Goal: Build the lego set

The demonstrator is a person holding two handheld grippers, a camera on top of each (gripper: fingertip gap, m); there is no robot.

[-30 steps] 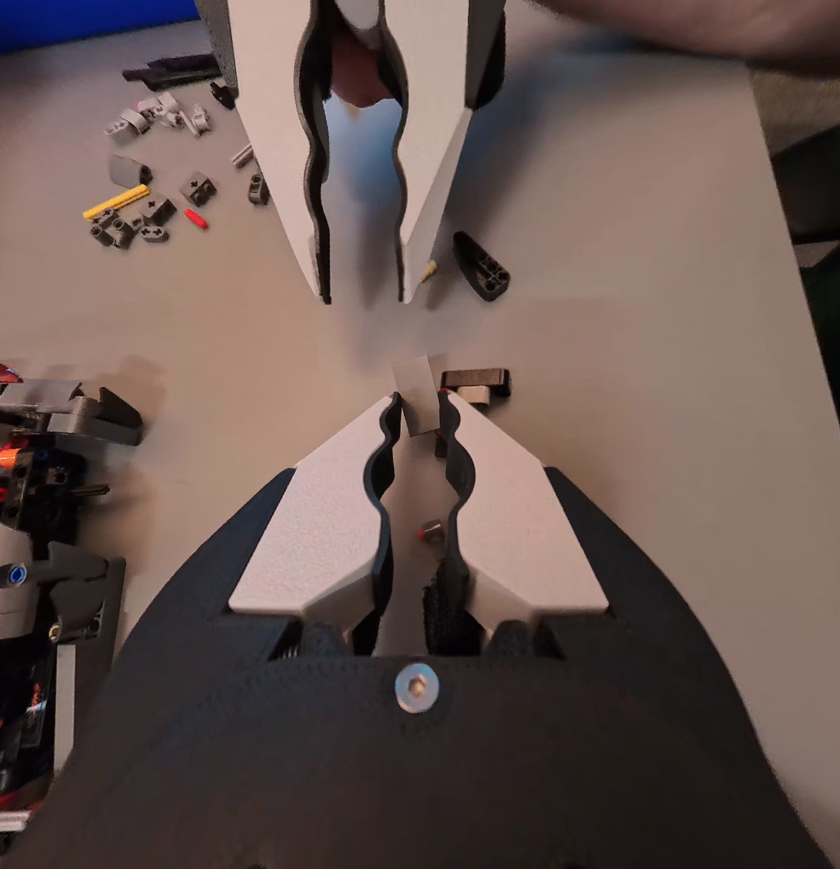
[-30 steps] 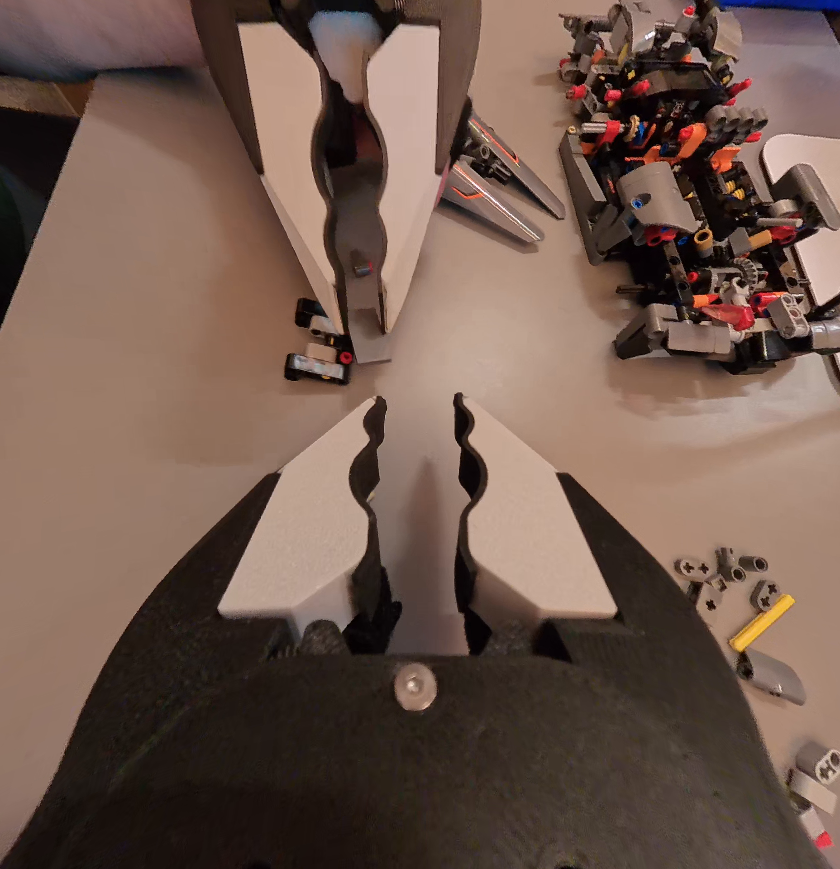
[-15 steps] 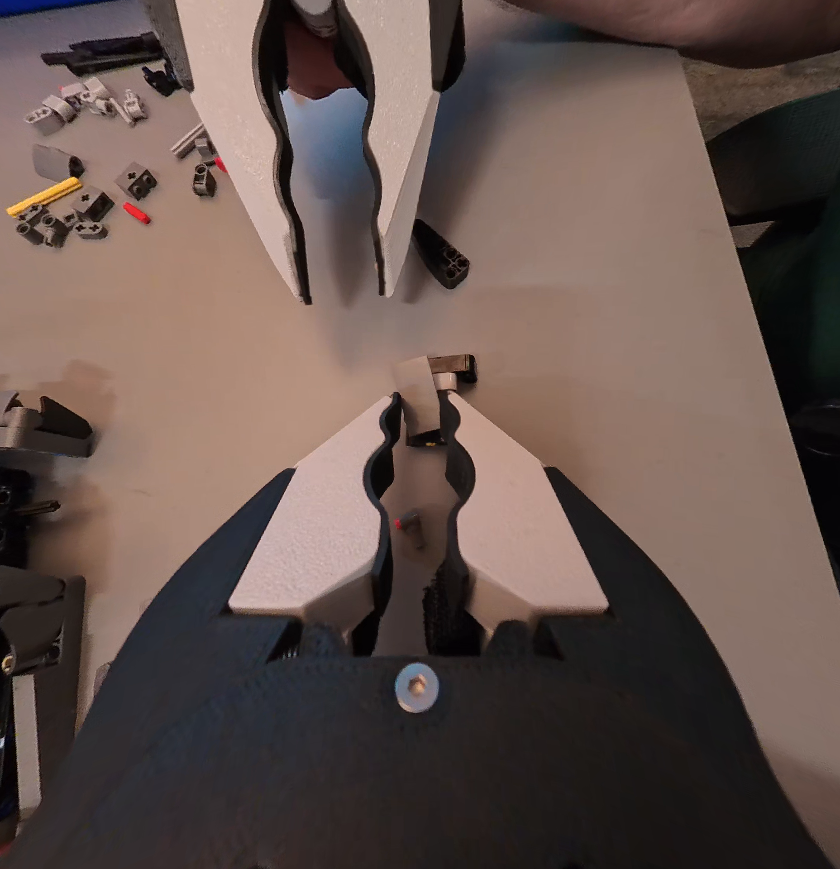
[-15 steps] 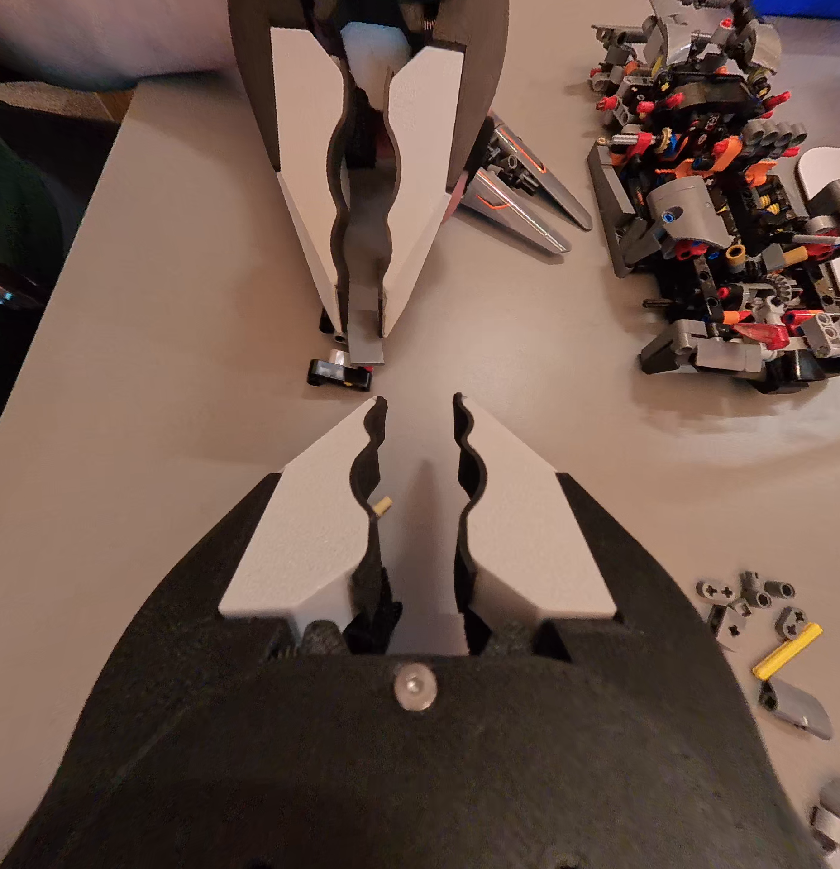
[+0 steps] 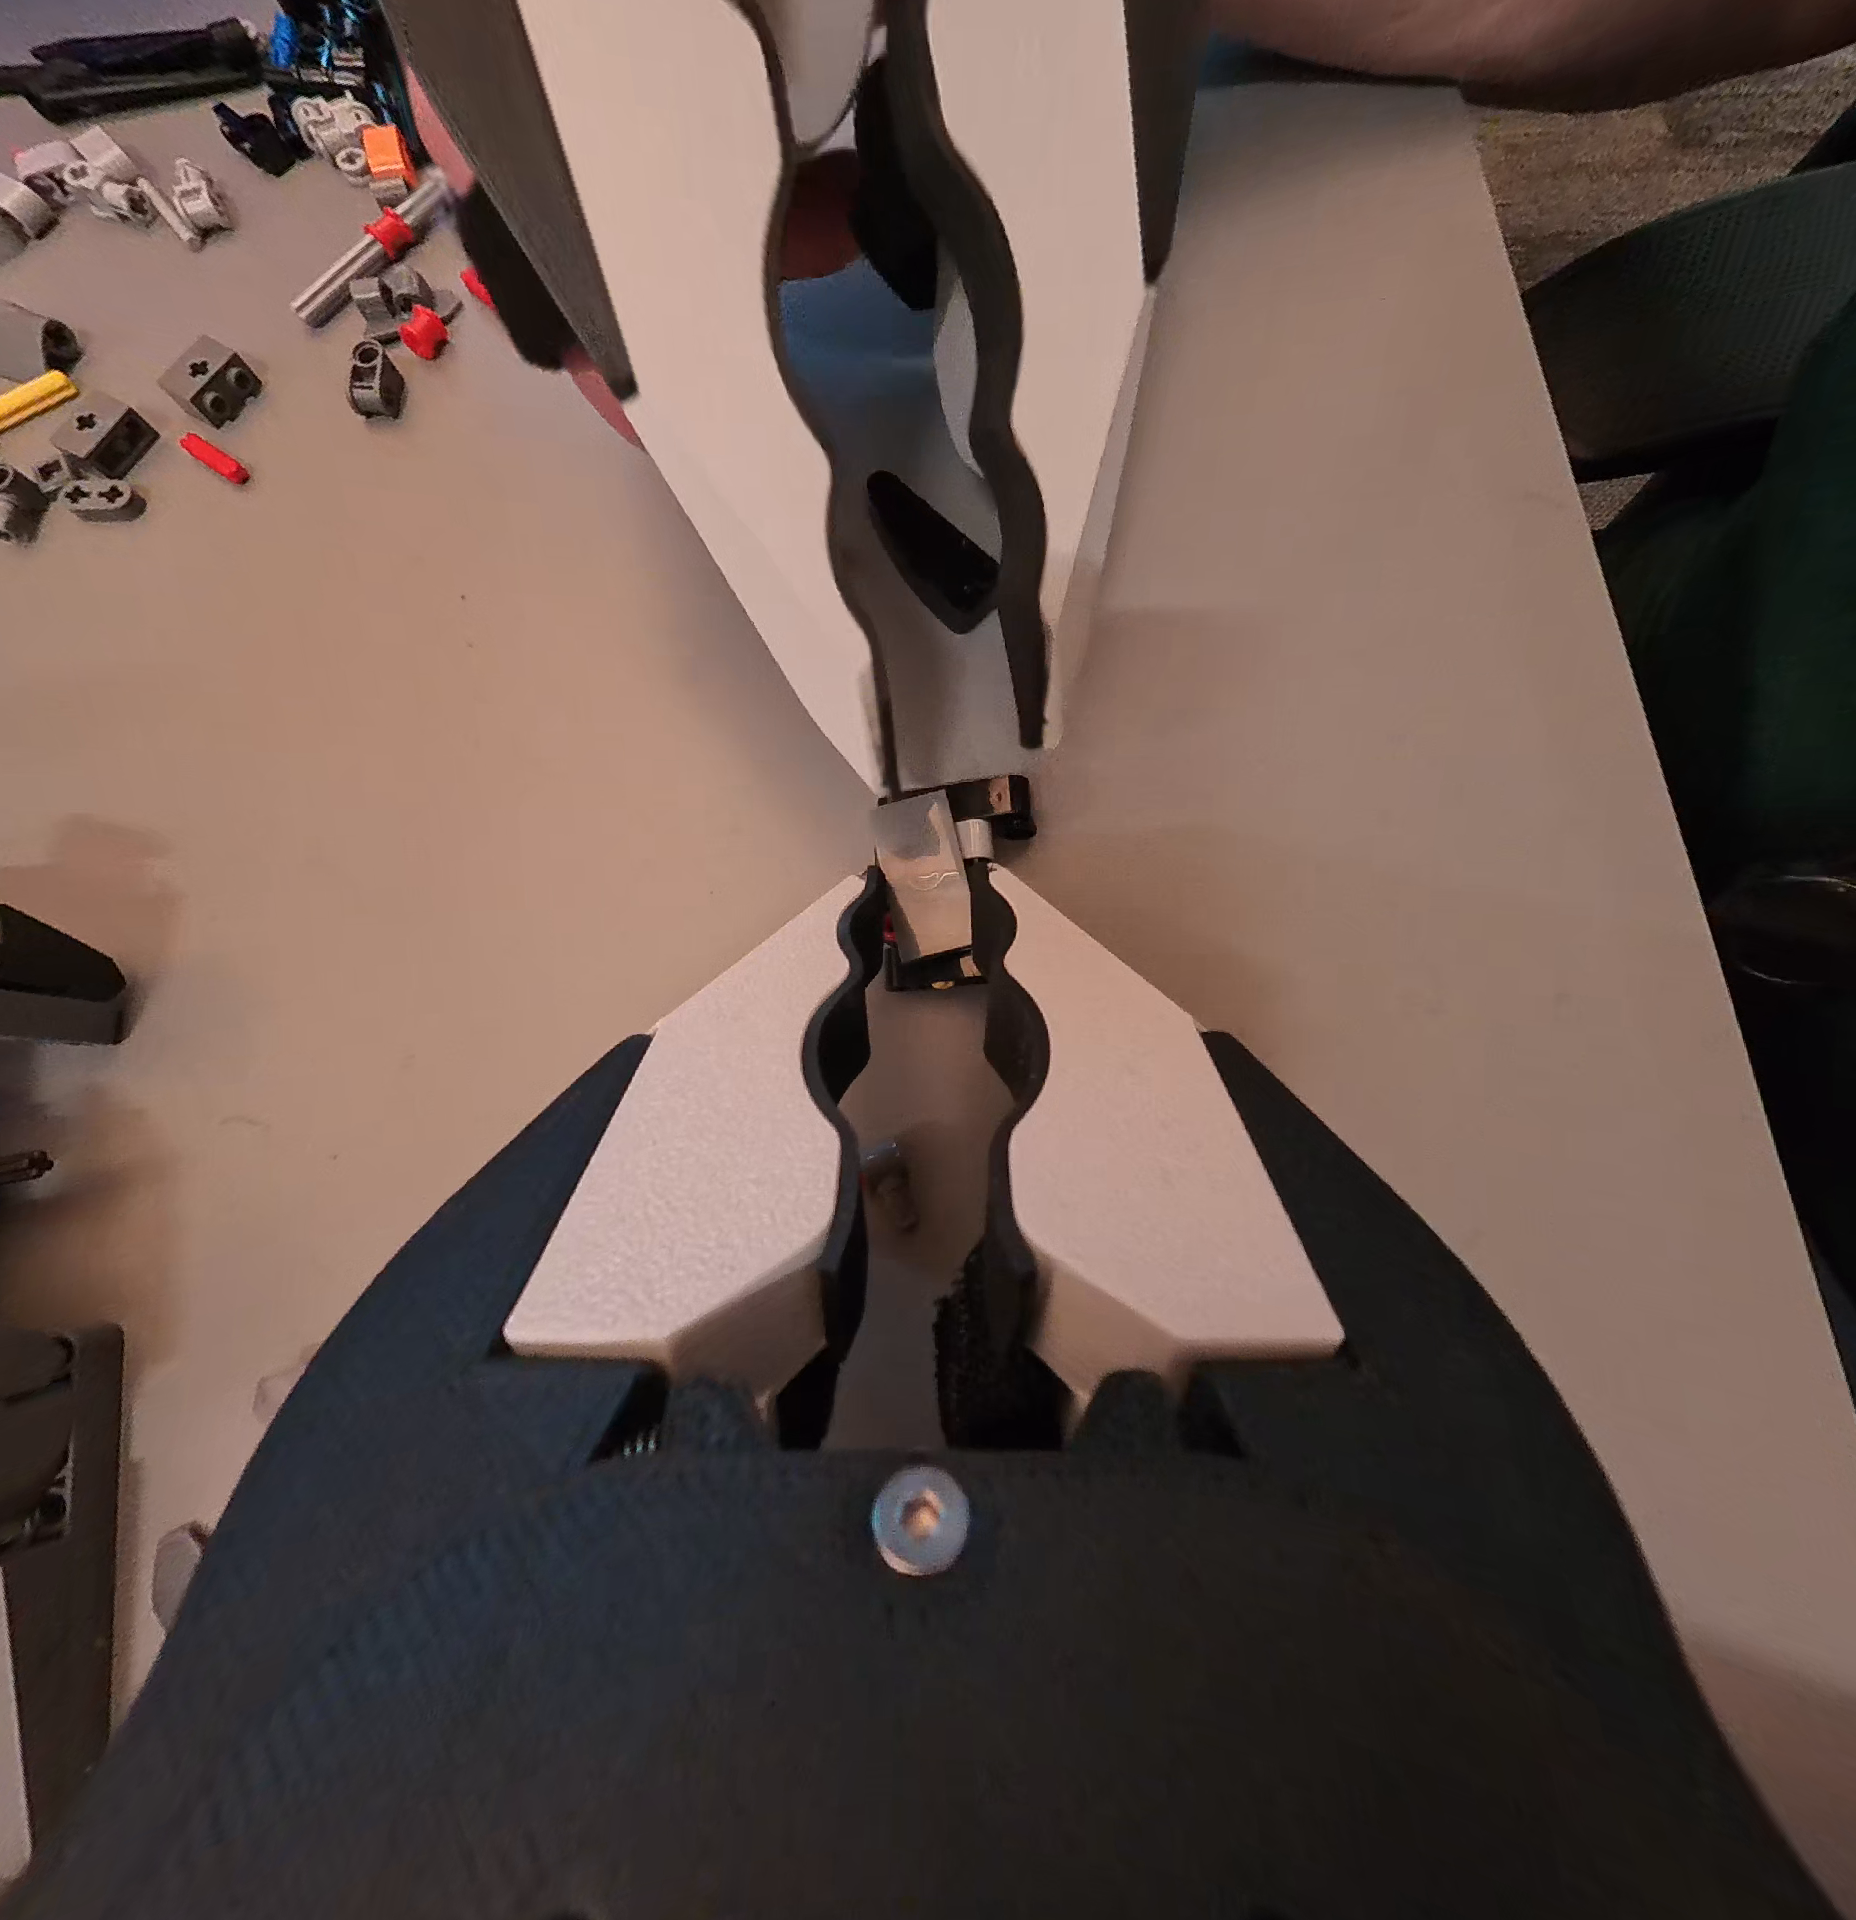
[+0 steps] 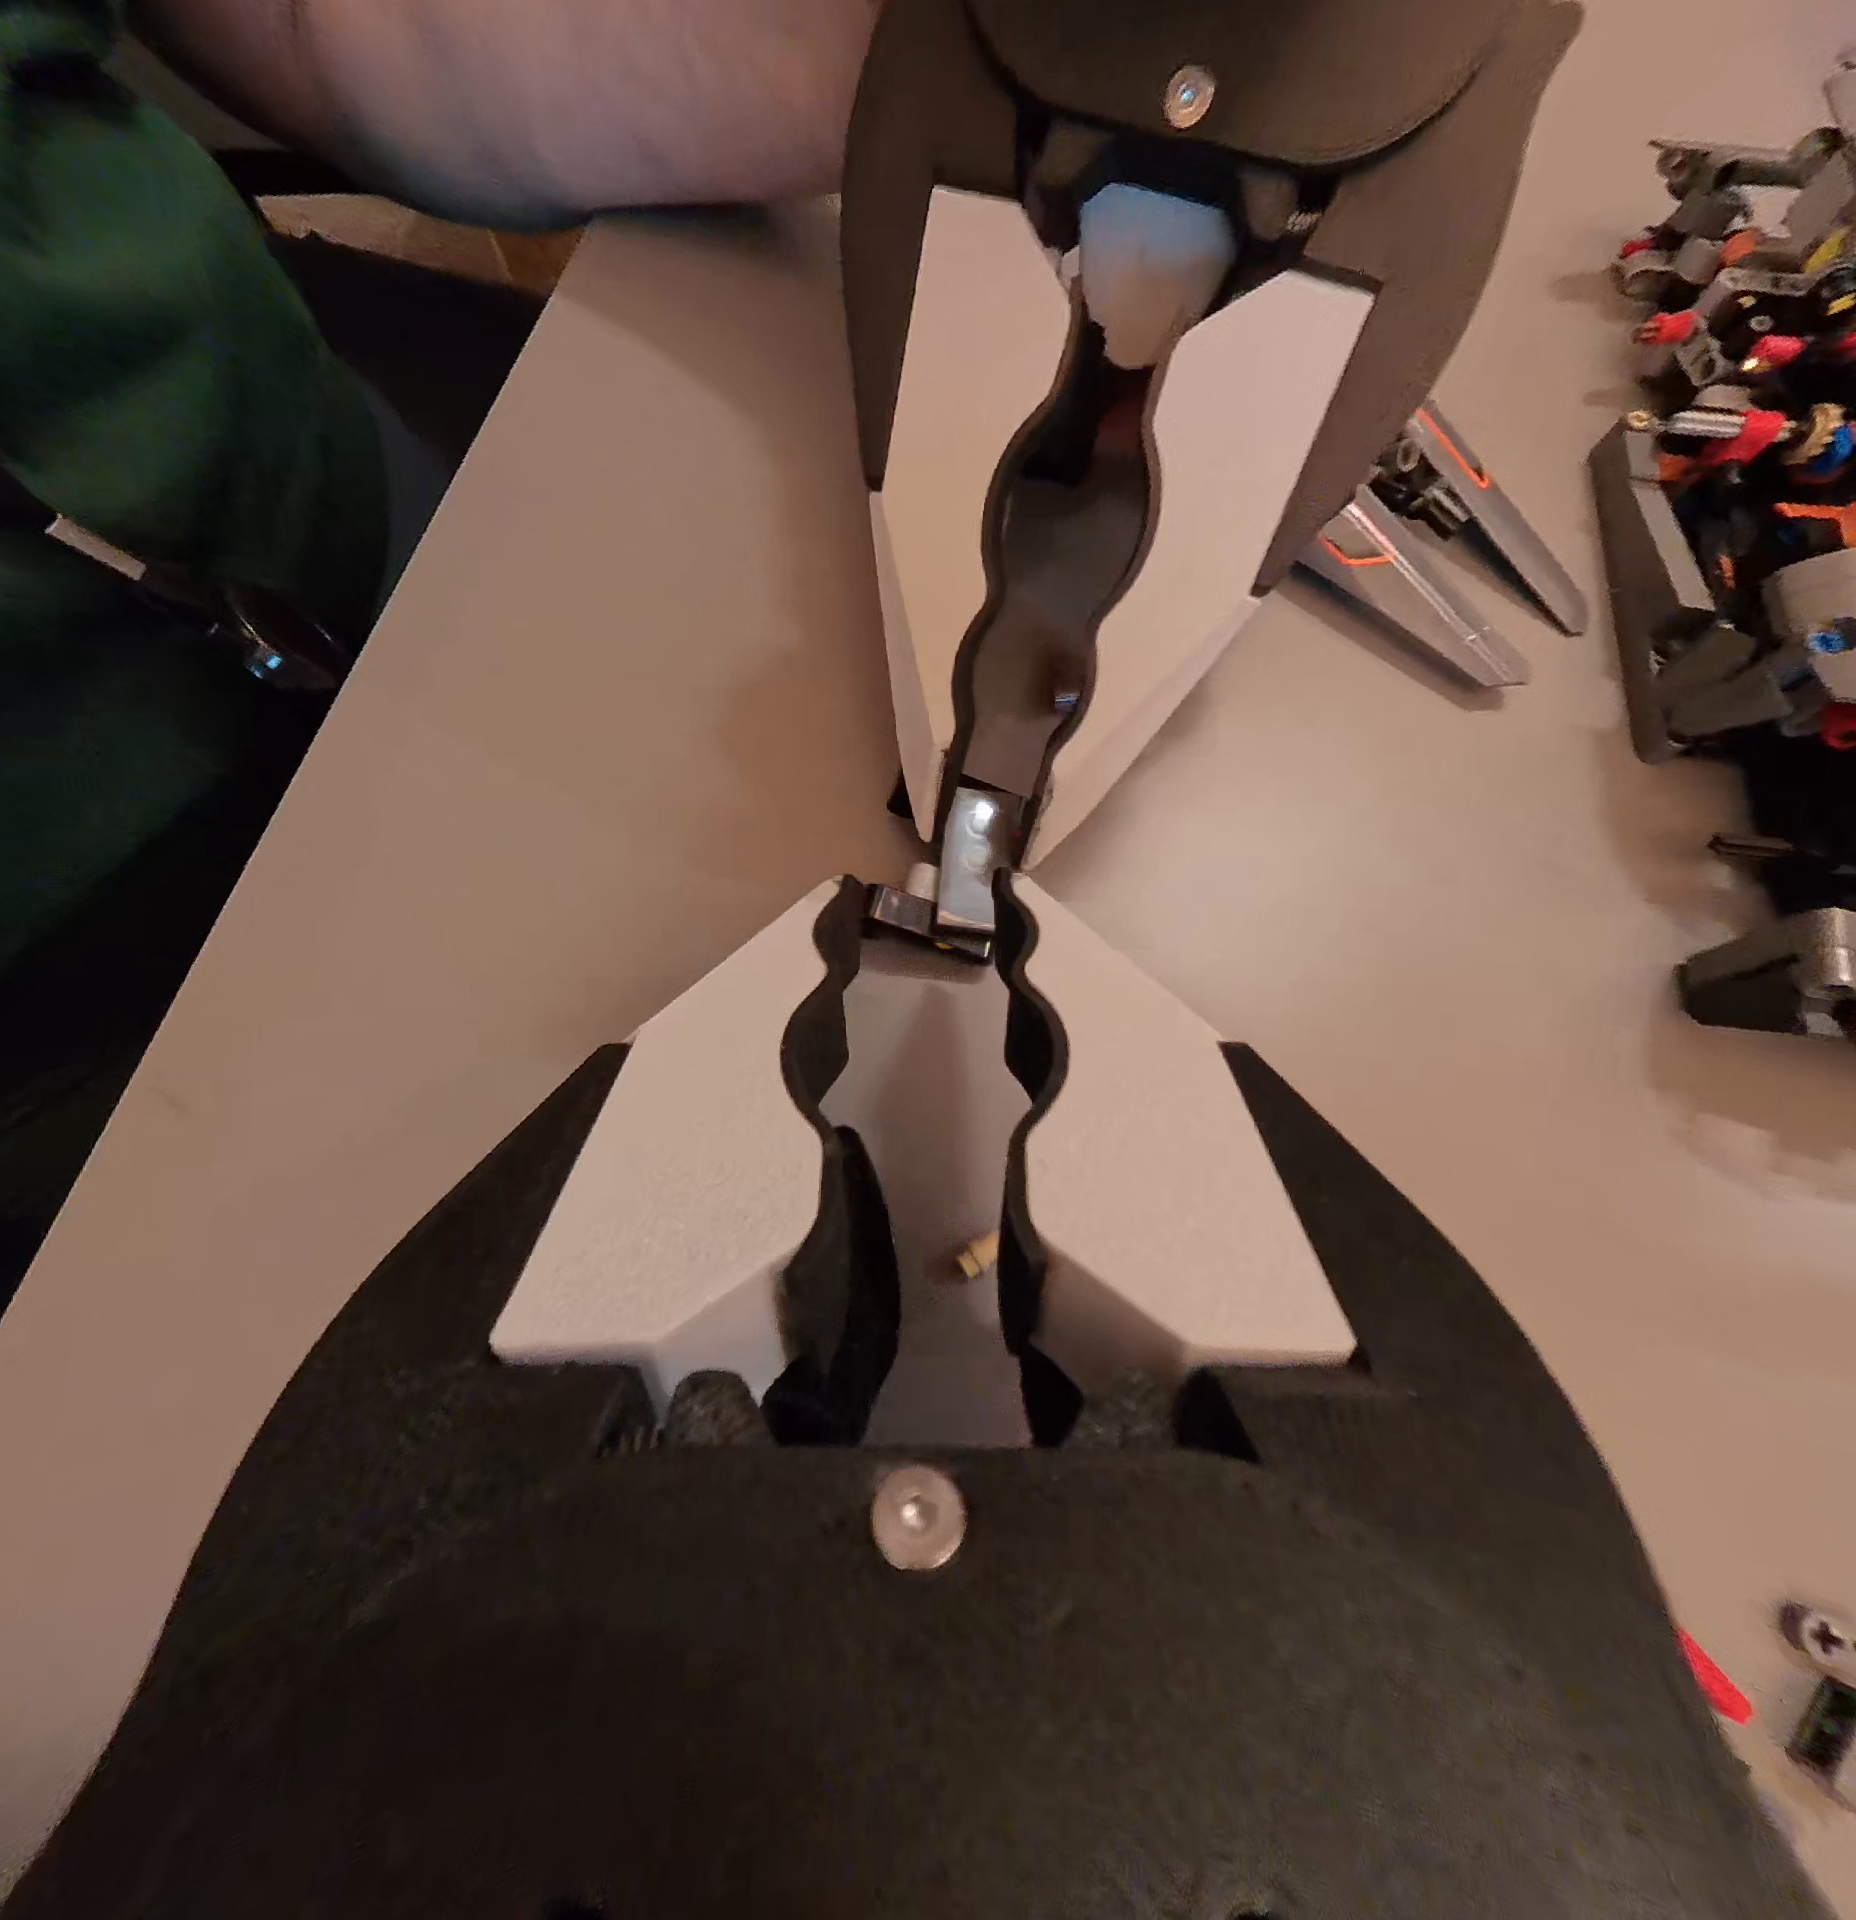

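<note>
- The pale tabletop (image 5: 488, 727) is seen to carry everything, its edge running down the right of the left wrist view.
- A large part-built model (image 6: 1776, 582) in grey, black, red and orange is seen at the far right of the right wrist view, well apart from both tools.
- The left tool (image 5: 926, 904) is closed to a narrow gap on a small grey-and-black assembly (image 5: 929, 894), which is held at its tips.
- The right tool (image 6: 919, 899) is met tip to tip; the same assembly lies between its slightly parted fingertips, though whether it is gripped cannot be told.
- Loose grey, yellow and red pieces (image 5: 103, 416) are scattered upper left.
</note>
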